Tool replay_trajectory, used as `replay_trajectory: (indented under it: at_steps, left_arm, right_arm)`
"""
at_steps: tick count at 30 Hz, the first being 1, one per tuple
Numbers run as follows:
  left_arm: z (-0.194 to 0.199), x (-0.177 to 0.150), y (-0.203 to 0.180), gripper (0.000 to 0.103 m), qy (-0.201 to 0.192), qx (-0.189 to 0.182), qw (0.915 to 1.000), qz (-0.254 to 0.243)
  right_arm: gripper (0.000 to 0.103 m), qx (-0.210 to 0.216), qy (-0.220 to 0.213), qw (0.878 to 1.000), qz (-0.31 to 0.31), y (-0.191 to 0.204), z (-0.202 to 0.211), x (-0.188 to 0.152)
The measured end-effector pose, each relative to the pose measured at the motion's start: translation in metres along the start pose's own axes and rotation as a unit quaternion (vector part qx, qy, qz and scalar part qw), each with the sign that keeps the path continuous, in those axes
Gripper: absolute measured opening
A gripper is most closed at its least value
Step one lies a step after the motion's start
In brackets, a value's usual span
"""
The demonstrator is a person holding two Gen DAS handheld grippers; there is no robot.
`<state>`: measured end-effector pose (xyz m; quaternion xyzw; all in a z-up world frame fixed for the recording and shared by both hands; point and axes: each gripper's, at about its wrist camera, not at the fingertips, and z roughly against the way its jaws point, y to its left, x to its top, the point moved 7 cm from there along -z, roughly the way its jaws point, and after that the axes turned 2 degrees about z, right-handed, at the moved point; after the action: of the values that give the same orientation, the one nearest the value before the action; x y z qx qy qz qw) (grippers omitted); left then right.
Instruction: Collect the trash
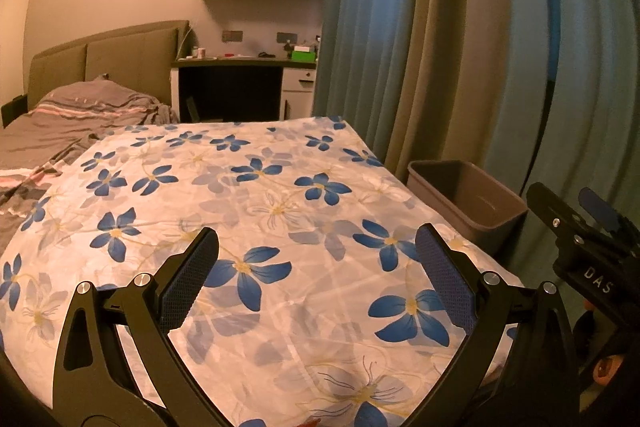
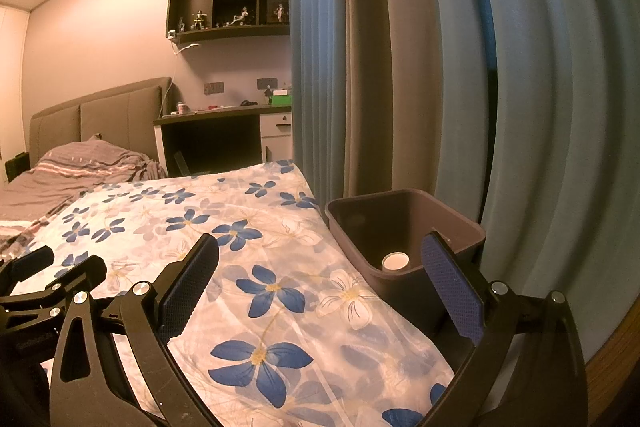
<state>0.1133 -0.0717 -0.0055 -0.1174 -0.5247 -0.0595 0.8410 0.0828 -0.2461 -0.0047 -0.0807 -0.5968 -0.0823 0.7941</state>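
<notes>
Status: collection appears at or near its end. One item, a small round white object point(image 2: 395, 261) that may be a cup or a lid (it cannot be told which), lies at the bottom of the grey waste bin point(image 2: 404, 277). No other loose trash is visible on the floral bedcover point(image 1: 240, 211) in either wrist view; the cloth is flat and bare apart from its blue flower print. Judgement: what remains, if anything, lies outside these views.

Waste bin: dark grey plastic, rectangular, open-topped, upright, standing just beside the right edge of the bed and in front of the blue curtain point(image 1: 460, 47). In the left wrist view its interior appears empty, since the near wall hides the bottom.

Left gripper point(image 1: 318, 273): fingers spread wide, holding nothing, hovering above the bedcover.

Right gripper point(image 2: 320, 281): fingers spread wide, holding nothing, positioned over the bed edge with the right finger in line with the bin's near corner.

Background: grey headboard point(image 1: 100, 63), rumpled striped bedding, a desk and a wall shelf with figurines, all well apart from the work area.
</notes>
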Motion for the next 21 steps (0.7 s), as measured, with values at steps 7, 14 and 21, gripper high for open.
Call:
replay_trajectory:
  at_steps: [7, 14, 21]
  left_arm:
    - [0.003, 0.000, -0.003, 0.072, -0.002, -0.004, 0.9999, -0.016]
    - [0.007, 0.001, -0.003, 0.072, -0.007, -0.005, 0.9998, -0.020]
    - [0.009, 0.003, -0.003, 0.072, -0.010, -0.002, 0.9998, -0.020]
  right_arm:
    - [0.097, 0.001, -0.001, 1.000, 0.000, 0.000, 0.000, 0.000]
    - [0.097, -0.001, -0.002, 1.000, -0.003, -0.001, 0.001, 0.000]
    - [0.097, -0.001, -0.004, 1.000, -0.005, -0.004, 0.001, 0.000]
